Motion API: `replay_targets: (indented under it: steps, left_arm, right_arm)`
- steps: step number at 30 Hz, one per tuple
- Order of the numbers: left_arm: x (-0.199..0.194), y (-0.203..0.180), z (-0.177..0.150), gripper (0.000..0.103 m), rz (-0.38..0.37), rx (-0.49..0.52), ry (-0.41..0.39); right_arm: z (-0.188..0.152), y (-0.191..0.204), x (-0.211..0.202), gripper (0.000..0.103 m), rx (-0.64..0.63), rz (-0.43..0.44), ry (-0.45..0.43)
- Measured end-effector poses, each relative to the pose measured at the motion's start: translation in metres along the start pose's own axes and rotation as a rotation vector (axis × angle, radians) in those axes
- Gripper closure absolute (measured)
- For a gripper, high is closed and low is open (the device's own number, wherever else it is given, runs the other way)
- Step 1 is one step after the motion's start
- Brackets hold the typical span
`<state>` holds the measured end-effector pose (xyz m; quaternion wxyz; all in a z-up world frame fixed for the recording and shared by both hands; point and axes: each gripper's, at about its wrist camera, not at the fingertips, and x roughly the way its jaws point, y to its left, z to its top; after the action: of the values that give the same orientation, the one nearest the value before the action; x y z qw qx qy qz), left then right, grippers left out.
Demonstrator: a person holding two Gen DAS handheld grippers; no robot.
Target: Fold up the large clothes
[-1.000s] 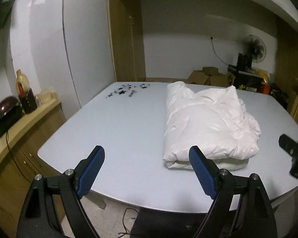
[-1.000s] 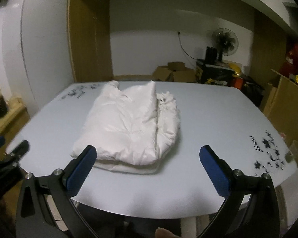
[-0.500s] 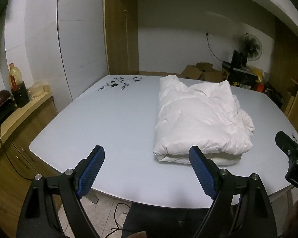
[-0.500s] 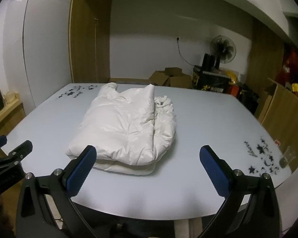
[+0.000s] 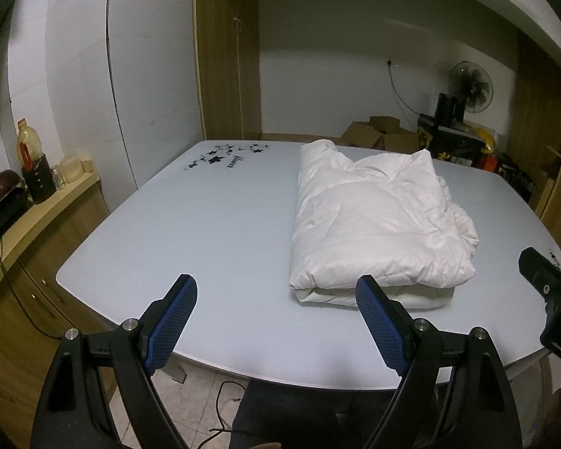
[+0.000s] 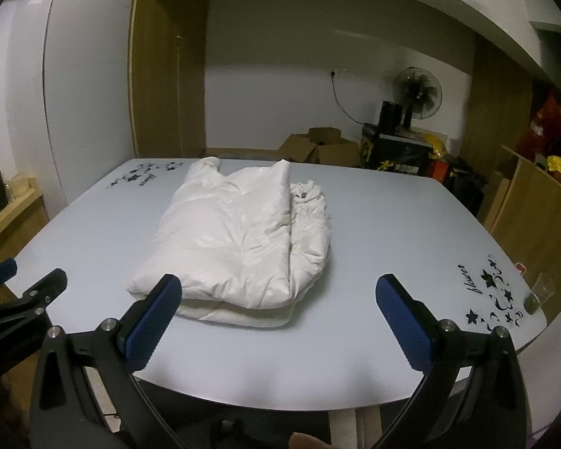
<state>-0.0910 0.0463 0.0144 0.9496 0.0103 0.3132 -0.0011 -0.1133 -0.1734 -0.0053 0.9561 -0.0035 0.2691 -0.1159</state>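
I see the white puffer jacket (image 5: 377, 232) lying folded in a thick bundle on the pale bench (image 5: 205, 232), toward its middle. My left tongs (image 5: 276, 321) hang over the near edge with blue pads wide apart and empty. My right tongs (image 6: 280, 318) likewise stand apart, short of the jacket, gripping nothing.

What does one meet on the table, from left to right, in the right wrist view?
Black star print → folded white jacket → black flower print → small glass at the table's right edge.
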Motion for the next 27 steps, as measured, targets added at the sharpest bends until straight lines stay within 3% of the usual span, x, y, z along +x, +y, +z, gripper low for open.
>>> replay_targets:
  steps: [27]
  left_arm:
    - [0.003,-0.004,0.0,0.016,-0.011,0.015,0.012]
  right_arm:
    - [-0.003,0.02,-0.002,0.0,0.007,0.031,-0.005]
